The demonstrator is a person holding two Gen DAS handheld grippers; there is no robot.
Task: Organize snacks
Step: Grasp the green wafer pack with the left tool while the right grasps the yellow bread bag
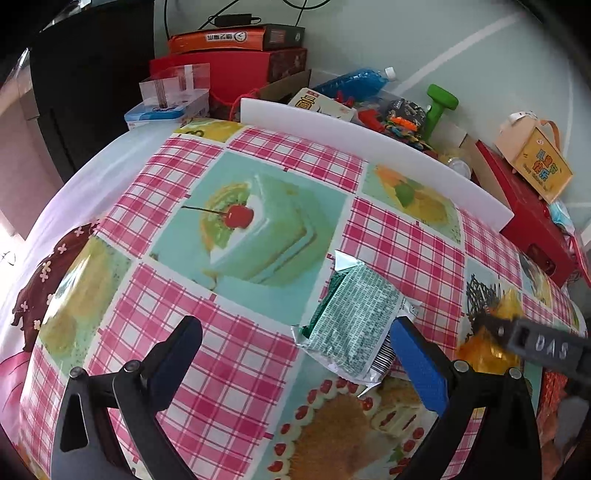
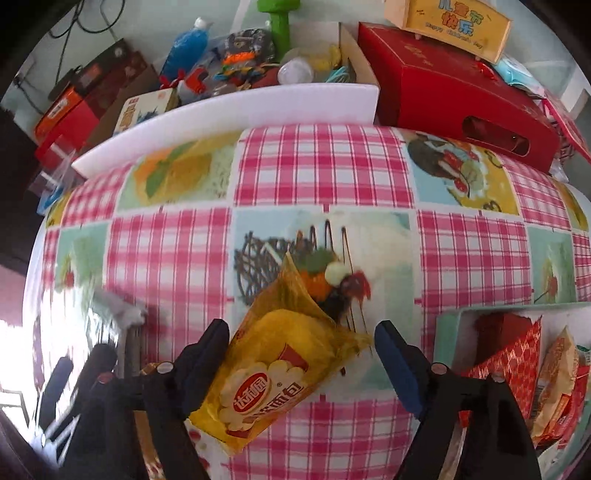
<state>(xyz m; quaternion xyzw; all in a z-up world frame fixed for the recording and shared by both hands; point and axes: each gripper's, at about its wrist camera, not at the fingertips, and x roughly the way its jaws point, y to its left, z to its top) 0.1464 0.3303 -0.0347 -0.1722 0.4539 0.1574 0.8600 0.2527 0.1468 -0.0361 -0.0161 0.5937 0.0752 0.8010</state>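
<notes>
A green and silver snack packet (image 1: pixel 354 321) lies flat on the checked tablecloth (image 1: pixel 236 354). My left gripper (image 1: pixel 295 336) is open just in front of it, and its right finger (image 1: pixel 417 365) stands by the packet's lower right corner. A yellow bread packet (image 2: pixel 280 362) lies between the wide-open fingers of my right gripper (image 2: pixel 299 347), close against the left finger (image 2: pixel 207 354). In the left wrist view that same yellow packet (image 1: pixel 487 343) shows at the right edge, under the right gripper's grey body (image 1: pixel 539 343). Several snack packets sit in a pale tray (image 2: pixel 454 321).
A white foam strip (image 1: pixel 369 147) borders the far side of the cloth. Behind it are a cardboard box of toys (image 1: pixel 399 114), a blue bottle (image 1: pixel 351 81), a green dumbbell (image 1: pixel 439 107), red boxes (image 2: pixel 454 85) and a yellow gift box (image 2: pixel 447 26).
</notes>
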